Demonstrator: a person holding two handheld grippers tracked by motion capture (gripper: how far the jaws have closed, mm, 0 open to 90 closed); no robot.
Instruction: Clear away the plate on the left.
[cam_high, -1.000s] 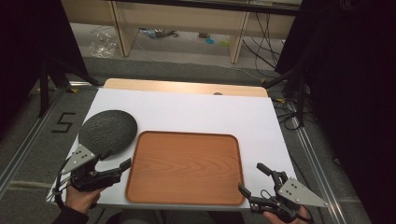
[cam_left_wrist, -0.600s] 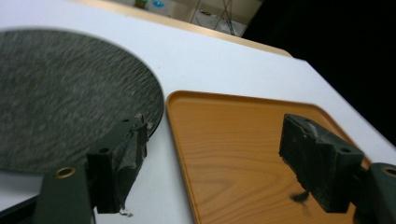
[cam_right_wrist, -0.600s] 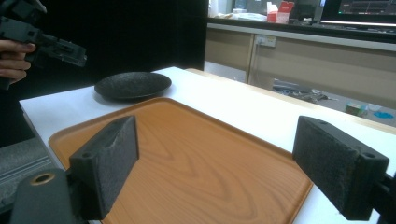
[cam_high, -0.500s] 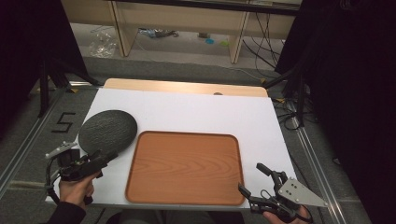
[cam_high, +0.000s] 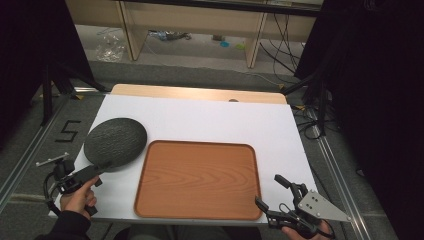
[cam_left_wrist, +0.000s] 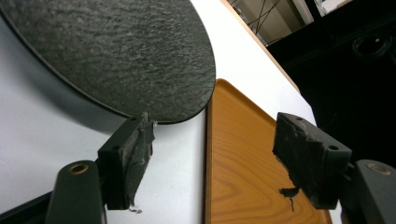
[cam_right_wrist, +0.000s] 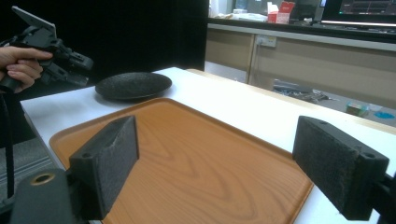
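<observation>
Left tongs closing in on the dark plate

Plate sits on the white surface, touching the wooden tray; jaws spread but narrowing, rim not yet gripped. Next: slide onto the rim and clamp. Right tongs wait, wide apart, empty.

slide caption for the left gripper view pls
Left gripper, jaws open, at the dark plate's near rim beside the wooden tray.

In the left gripper view the dark plate runs off the top and left edges, the wooden tray off the bottom, and whether a pad touches the plate's rim is unclear.
</observation>
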